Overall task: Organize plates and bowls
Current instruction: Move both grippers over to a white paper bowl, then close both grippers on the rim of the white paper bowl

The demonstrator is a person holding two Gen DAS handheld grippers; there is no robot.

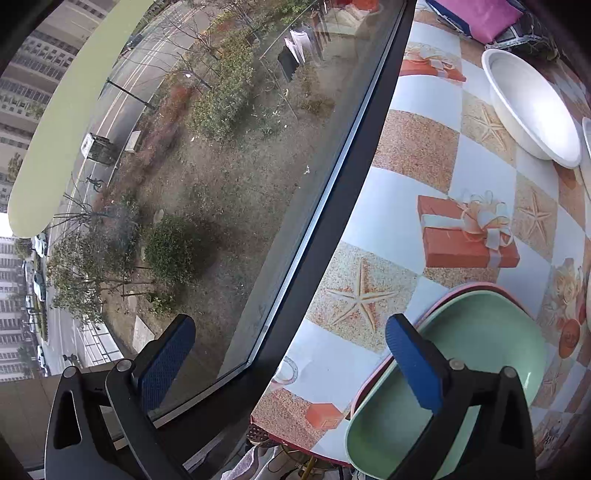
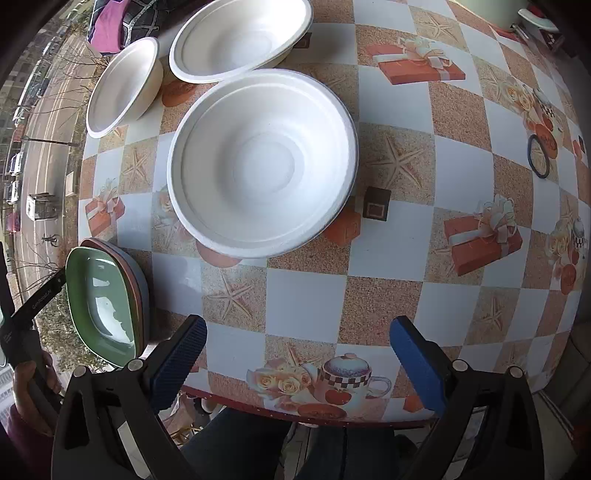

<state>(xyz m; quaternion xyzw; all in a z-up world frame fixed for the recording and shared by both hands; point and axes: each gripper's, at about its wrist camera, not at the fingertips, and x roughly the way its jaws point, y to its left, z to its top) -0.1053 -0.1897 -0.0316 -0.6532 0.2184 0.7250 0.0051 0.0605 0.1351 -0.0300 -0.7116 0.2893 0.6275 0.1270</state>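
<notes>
A stack of oblong plates, green (image 2: 107, 302) on top of pink and grey-blue ones, sits at the table's left edge; it also shows in the left wrist view (image 1: 476, 354). Three white bowls stand on the table: a large one (image 2: 262, 162) in the middle, another (image 2: 240, 37) behind it, a smaller one (image 2: 123, 86) at the far left, also in the left wrist view (image 1: 532, 107). My left gripper (image 1: 291, 363) is open, its right finger over the green plate's rim. My right gripper (image 2: 297, 360) is open and empty above the table's near edge.
The round table (image 2: 388, 258) has a checkered cloth with starfish and gift-box prints. A window (image 1: 221, 166) runs along its left side. A dark hair band (image 2: 537, 157) lies at the right. Pink and dark fabric (image 2: 118, 22) lies at the far left.
</notes>
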